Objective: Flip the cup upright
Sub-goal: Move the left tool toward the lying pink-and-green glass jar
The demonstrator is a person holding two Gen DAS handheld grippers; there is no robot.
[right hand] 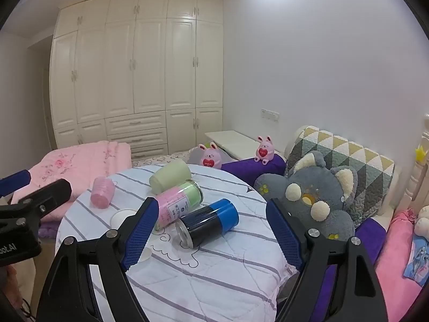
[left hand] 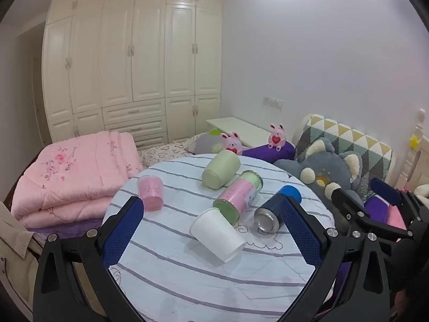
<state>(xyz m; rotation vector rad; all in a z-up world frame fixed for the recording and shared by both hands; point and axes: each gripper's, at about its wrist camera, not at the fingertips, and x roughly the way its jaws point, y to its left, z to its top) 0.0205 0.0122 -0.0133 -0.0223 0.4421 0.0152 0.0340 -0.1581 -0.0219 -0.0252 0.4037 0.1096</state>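
Three cups lie tipped on the round striped table [left hand: 187,273]: a white cup [left hand: 218,237] on its side at lower centre of the left wrist view, a green cup [left hand: 221,169] above it, also on its side, and a pink cup [left hand: 150,192] at centre left, base up. Between them lie one pink-and-green jar [left hand: 238,197] and one blue can [left hand: 277,209], both on their sides. The left gripper [left hand: 211,230] stands wide, framing the white cup without touching. The right gripper [right hand: 209,234] is wide too, around the can. Two pink bunnies [right hand: 210,157] sit beyond, one grey plush [right hand: 313,196] at right.
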